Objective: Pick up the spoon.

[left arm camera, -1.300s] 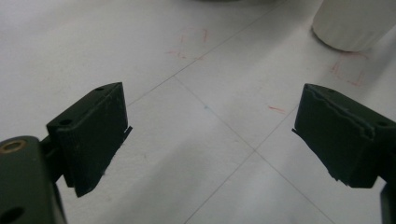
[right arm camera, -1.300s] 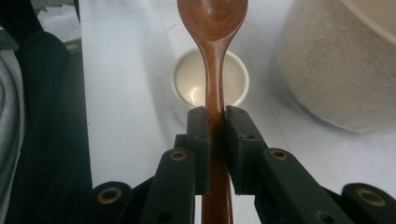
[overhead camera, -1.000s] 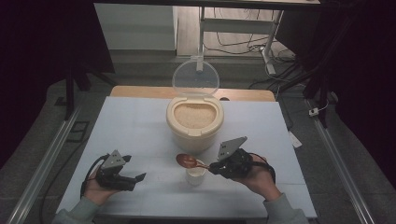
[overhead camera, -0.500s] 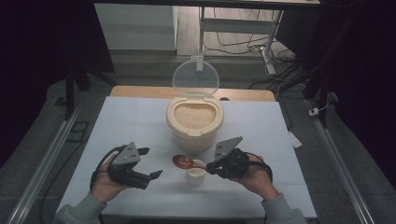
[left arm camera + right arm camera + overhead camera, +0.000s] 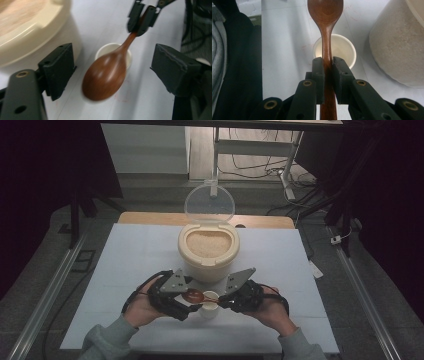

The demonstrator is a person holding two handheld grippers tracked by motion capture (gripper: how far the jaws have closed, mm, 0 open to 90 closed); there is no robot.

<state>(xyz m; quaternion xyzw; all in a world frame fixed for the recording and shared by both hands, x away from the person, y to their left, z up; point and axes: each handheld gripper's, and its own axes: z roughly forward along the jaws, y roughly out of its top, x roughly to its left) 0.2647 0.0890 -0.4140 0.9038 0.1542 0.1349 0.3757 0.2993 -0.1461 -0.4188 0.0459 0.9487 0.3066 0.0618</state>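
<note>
The wooden spoon hangs level over the small white cup, its handle pinched between the 2 jaws of the right gripper. The left gripper faces it, jaws wide on either side of the spoon's bowl without touching, having just been closing. Just behind stands the cream rice container, lid up, on the white table.
</note>
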